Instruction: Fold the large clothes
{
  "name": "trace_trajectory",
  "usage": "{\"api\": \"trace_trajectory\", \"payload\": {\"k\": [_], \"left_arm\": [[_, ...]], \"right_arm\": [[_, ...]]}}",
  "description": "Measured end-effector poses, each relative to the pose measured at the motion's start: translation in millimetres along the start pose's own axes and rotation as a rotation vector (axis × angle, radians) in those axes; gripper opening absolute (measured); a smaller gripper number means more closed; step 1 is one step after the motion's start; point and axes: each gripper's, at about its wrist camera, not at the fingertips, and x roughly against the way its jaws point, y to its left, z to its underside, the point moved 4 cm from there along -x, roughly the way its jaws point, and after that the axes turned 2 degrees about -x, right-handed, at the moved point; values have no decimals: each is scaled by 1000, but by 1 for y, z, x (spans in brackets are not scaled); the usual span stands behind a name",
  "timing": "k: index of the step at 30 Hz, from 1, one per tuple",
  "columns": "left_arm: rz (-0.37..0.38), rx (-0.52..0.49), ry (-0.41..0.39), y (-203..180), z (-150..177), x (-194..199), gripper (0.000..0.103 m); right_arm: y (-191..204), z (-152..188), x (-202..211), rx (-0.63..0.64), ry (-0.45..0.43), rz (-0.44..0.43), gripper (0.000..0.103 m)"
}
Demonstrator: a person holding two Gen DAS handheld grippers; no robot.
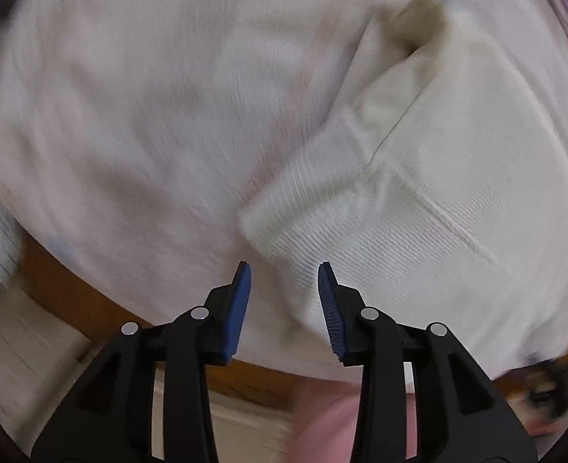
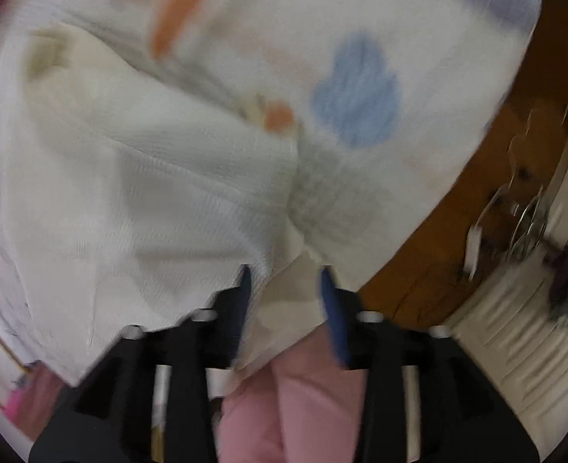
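One white garment (image 1: 418, 200), one wooden table (image 2: 488, 208), two grippers: left (image 1: 284, 270), right (image 2: 284, 272).

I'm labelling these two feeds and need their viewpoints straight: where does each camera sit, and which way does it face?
Left wrist: on the left gripper, facing steeply down at the white garment on the wooden table; its own open blue-padded fingers show.
Right wrist: on the right gripper, also facing down, over the garment's printed side; its fingers and pink clothing show.
Shared: garment, table.
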Motion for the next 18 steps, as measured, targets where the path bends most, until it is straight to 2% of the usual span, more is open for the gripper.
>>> {"api": "trace_trajectory", "payload": {"k": [1,2,3,4,6,7,8,9,11,12,13,14,15,16,18], "left_arm": [[-37,-36,-49,-3,-4,14,37],[-55,-60,-107,-6,-9,29,37],[-49,-82,-171,-11,-15,43,37],[-22,-103,-220,-16,-22,53,37],[59,-151,-293,-31,-36,69,34],[88,-176,-306,-49,-45,68,25],[99,-195,-306,-67,-56,64,22],[107,-203,-308,-79,-67,61,20],[136,-214,-303,-104,-93,42,18],[111,-208,-279,-110,-105,26,17],[86,-200,-258,-107,-114,2,17],[84,-177,-216,-107,-123,-18,12],[123,-139,-174,-103,-129,-32,9],[151,-113,-161,-102,-132,-36,9],[164,-87,-152,-95,-129,-25,9]], "right_arm": [[4,-2,13,30,-59,12,39],[14,-3,37,94,-169,37,39],[21,-1,49,134,-229,39,40],[39,-3,66,210,-317,16,40],[74,-6,83,350,-407,-59,38],[94,-11,84,409,-428,-79,31],[121,-16,82,489,-442,-86,16],[144,-22,75,546,-436,-89,11],[171,-45,66,604,-419,-117,9],[176,-49,57,625,-417,-112,9],[188,-63,36,651,-396,-38,2],[193,-68,20,660,-370,15,0],[196,-79,4,660,-325,22,0],[194,-89,-5,622,-286,-28,0],[190,-91,7,536,-256,-61,0]]}}
